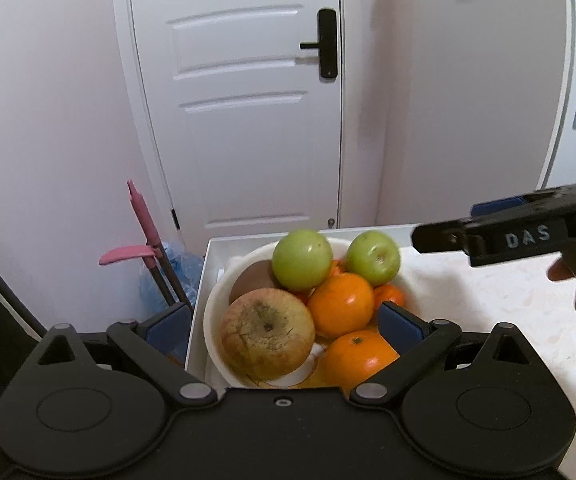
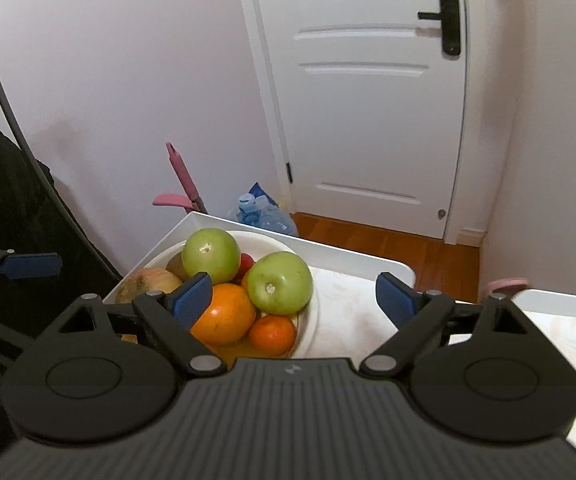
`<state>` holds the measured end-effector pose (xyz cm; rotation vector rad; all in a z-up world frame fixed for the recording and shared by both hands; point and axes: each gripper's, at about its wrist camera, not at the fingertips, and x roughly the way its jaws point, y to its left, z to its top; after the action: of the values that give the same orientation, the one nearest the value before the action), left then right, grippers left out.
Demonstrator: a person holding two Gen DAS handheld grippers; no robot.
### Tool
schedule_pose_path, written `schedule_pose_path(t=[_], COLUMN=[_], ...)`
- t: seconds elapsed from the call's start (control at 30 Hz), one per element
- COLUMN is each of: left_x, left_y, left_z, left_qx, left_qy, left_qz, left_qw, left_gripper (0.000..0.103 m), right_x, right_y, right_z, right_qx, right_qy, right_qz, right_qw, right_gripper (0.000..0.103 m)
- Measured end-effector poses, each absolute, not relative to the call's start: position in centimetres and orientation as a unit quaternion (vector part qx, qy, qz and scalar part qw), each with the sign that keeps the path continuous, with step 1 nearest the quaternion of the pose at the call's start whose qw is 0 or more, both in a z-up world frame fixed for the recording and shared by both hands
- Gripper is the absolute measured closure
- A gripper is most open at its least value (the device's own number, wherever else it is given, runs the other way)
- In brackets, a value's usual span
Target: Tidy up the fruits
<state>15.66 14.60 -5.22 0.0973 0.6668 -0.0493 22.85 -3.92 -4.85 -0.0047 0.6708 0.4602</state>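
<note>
Right gripper (image 2: 293, 298) wide apart, nothing held, above white bowl (image 2: 307, 332) piled with apples, oranges.

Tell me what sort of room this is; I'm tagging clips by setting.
Probably a home, perhaps a kitchen or hallway corner: a white panelled door with a black handle, a wood floor, and a bowl of fruit on a pale counter.

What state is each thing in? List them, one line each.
Left hand-held gripper: open, holding nothing.
Right hand-held gripper: open wide, holding nothing.
White bowl: upright, heaped with fruit.
Green apples: whole, on top of the pile.
Oranges: whole, unpeeled.
Brownish apple: blemished, skin cracked.
Door: closed.
</note>
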Motion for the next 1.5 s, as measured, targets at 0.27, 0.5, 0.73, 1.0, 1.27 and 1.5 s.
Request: schedule_pose_path(t=[0.27,0.5,0.73,1.0,1.27,1.5], left_x=[12.3,8.2,4.5,1.8,0.7,0.3], left_y=[12.3,9.7,7.3,5.1,4.0,3.7], left_z=[-1.7,1.2,2.4,2.5,2.1,2.0], left_qx=[0.046,0.037,0.026,0.030,0.041,0.041], left_qy=[0.296,0.282,0.272,0.264,0.263,0.262], left_qz=[-0.014,0.002,0.010,0.005,0.004,0.004], left_qw=[0.954,0.959,0.962,0.964,0.964,0.964], left_gripper=[0.001,0.001,0.001,0.000,0.000,0.000], right_x=[16.8,11.2,6.4,3.1,2.1,2.1], right_y=[-8.1,-12.1,-15.3,-17.0,-17.7,-18.1], right_z=[0.3,3.2,2.9,1.9,1.8,1.6], right_qx=[-0.006,-0.021,-0.019,-0.007,-0.001,0.005], right_qy=[0.306,0.306,0.320,0.328,0.329,0.331], right_qz=[0.179,0.129,0.085,0.038,0.032,0.023], right_qw=[0.935,0.943,0.943,0.944,0.944,0.943], right_gripper=[0.000,0.000,0.000,0.000,0.000,0.000])
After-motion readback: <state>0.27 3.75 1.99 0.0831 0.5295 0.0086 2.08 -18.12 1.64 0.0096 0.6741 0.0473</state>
